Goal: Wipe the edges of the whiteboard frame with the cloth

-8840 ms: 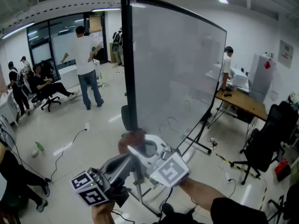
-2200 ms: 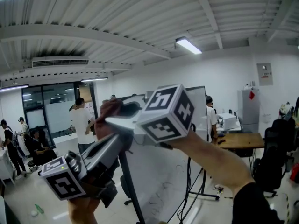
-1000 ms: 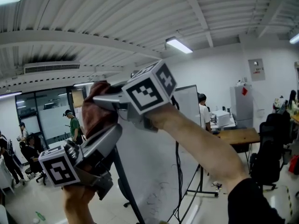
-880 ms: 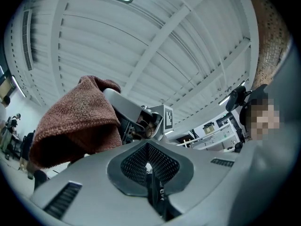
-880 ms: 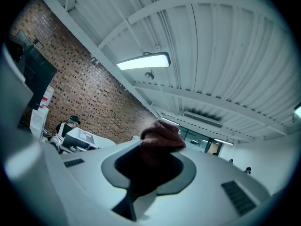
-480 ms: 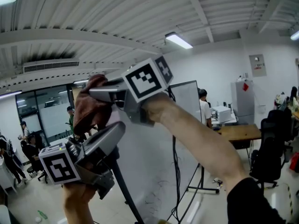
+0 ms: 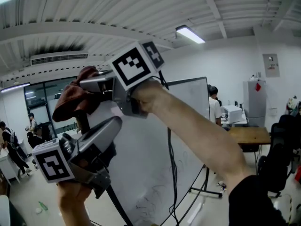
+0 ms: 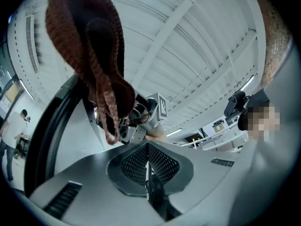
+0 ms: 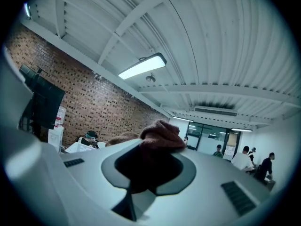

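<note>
Up by the top left corner of the whiteboard (image 7: 155, 145), I am holding my right gripper (image 7: 89, 84) high. Its jaws are clamping down on the brown knitted cloth (image 7: 70, 97), which is bunching out past the tips near the upper end of the black frame (image 7: 118, 207). I cannot tell whether cloth and frame are touching. My left gripper (image 7: 113, 126) is sitting just below the right one and pointing upward. Its jaws are pressing together with nothing between them, and the cloth is dangling above them.
</note>
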Available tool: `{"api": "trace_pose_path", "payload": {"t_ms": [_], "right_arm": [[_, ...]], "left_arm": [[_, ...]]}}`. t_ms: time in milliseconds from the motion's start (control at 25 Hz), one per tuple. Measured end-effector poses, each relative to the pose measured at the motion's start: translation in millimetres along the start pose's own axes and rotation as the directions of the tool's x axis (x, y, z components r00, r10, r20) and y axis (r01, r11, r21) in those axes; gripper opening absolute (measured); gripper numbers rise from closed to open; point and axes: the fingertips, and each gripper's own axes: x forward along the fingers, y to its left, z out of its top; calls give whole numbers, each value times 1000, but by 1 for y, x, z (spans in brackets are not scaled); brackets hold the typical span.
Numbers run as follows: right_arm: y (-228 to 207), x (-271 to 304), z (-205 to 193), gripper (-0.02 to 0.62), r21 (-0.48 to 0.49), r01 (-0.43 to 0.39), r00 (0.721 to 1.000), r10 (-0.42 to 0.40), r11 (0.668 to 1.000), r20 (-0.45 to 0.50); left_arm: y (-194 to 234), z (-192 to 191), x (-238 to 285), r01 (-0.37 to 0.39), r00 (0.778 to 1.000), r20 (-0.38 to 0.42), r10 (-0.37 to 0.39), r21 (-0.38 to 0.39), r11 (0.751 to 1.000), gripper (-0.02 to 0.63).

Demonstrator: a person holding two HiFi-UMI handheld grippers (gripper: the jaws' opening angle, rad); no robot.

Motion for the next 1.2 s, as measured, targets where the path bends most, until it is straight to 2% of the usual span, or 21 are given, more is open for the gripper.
{"api": "trace_pose_path", "payload": {"t_ms": [320,520,760,960,1200], "right_arm": [[-46,-39,-19,81,-15,5,998,-6,1000,-59],[-57,-48,-27,81,-54,-18,993,12,998,-114],[-69,-60,-34,80,-87,-33,990,21,996,-138],[-81,-67,-37,81,-23,-40,993,37,999,-111],[-93,-75,-39,81,12,2,995,-1,1000,-103]], "left_arm": [[17,-21,47,-69,997,-27,70,28,997,-12],[22,-34,79,-109,994,-12,109,51,993,-12],[35,-51,108,-158,987,-11,158,39,987,-12],[36,-57,114,-156,987,-42,157,23,987,-12],[43,-61,113,-118,991,-61,116,-31,993,-12]]}}
